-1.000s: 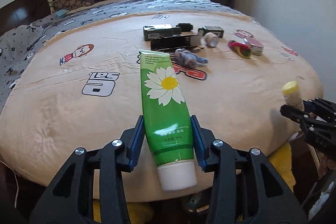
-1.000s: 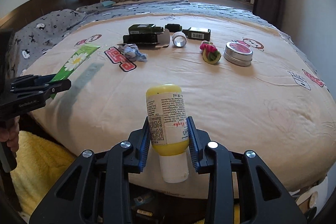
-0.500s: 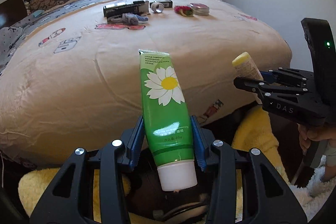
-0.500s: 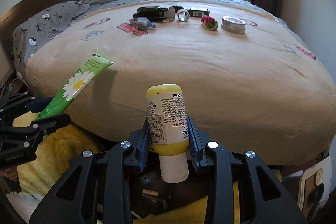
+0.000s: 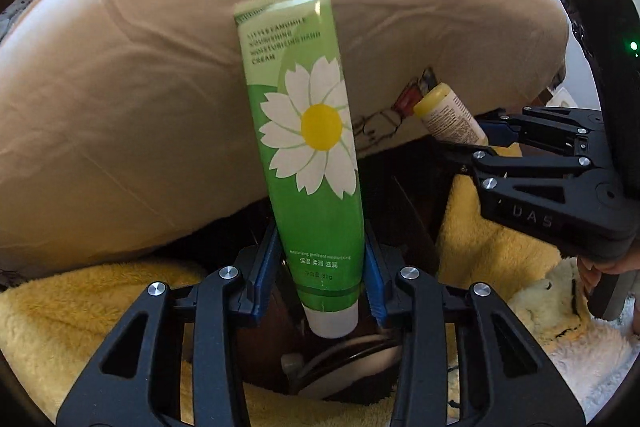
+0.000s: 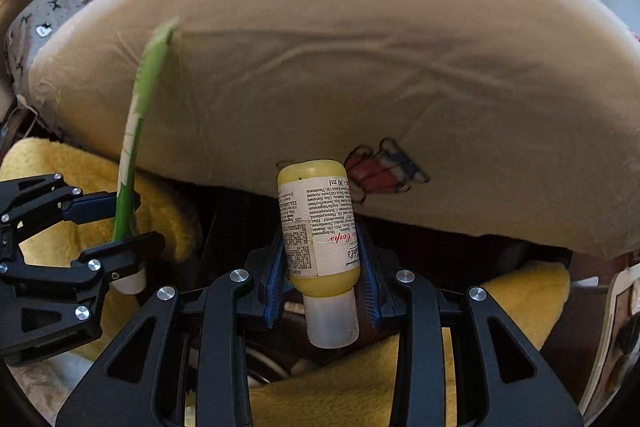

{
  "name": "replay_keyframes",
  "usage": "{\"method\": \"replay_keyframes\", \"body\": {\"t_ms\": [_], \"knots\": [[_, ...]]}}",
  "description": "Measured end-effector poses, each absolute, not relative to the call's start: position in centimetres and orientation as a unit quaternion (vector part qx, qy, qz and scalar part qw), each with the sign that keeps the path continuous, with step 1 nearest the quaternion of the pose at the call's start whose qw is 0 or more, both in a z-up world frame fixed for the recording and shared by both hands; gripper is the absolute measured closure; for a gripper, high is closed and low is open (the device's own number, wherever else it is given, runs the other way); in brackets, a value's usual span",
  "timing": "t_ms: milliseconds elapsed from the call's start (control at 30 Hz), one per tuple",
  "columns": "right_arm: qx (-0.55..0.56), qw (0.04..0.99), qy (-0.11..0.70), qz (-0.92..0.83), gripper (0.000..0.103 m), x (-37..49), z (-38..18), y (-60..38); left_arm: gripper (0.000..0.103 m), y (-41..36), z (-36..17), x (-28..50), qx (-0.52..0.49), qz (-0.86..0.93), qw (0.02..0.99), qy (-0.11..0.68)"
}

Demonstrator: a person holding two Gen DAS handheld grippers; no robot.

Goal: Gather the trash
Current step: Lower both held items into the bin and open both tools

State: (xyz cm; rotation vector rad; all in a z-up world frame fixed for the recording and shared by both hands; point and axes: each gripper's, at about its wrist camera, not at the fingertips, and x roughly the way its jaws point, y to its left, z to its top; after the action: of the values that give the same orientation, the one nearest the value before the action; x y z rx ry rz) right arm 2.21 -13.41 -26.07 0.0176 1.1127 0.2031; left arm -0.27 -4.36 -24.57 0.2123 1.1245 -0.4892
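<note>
A green hand cream tube (image 5: 312, 147) with a white daisy stands cap-down between the blue pads of my left gripper (image 5: 320, 267). Its jaws are closing and the pads press on the tube's sides. From the right wrist view the same tube (image 6: 140, 99) shows edge-on in the left gripper (image 6: 120, 223). My right gripper (image 6: 322, 267) is shut on a small yellow bottle (image 6: 316, 227) with a white label, cap toward the camera. That bottle (image 5: 448, 115) and the right gripper (image 5: 480, 143) also appear at the right of the left wrist view. Both grippers point steeply down beside the bed.
The beige-sheeted bed edge (image 6: 360, 67) bulges just ahead of both grippers. Fluffy yellow fabric (image 5: 80, 327) lies on the floor to both sides. Between it, under the grippers, is a dark gap with a white round rim (image 5: 352, 359). A hand (image 5: 600, 267) grips the right handle.
Both grippers have sunk from over the bed top to below its edge and tipped downward. The items on the bed have left view. Each still carries its tube or bottle.
</note>
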Motion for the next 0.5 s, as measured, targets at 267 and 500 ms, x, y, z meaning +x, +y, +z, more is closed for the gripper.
{"method": "replay_keyframes", "body": {"t_ms": [267,500], "knots": [[0.027,0.824,0.557,0.102,0.069,2.2,-28.5,-12.9,0.069,-4.7,-26.6,-0.1,0.103,-0.235,0.795,0.55],[0.031,0.824,0.558,0.095,0.069,2.2,-28.2,-13.0,0.068,-4.2,-26.9,0.0,0.094,-0.224,0.789,0.564]]}}
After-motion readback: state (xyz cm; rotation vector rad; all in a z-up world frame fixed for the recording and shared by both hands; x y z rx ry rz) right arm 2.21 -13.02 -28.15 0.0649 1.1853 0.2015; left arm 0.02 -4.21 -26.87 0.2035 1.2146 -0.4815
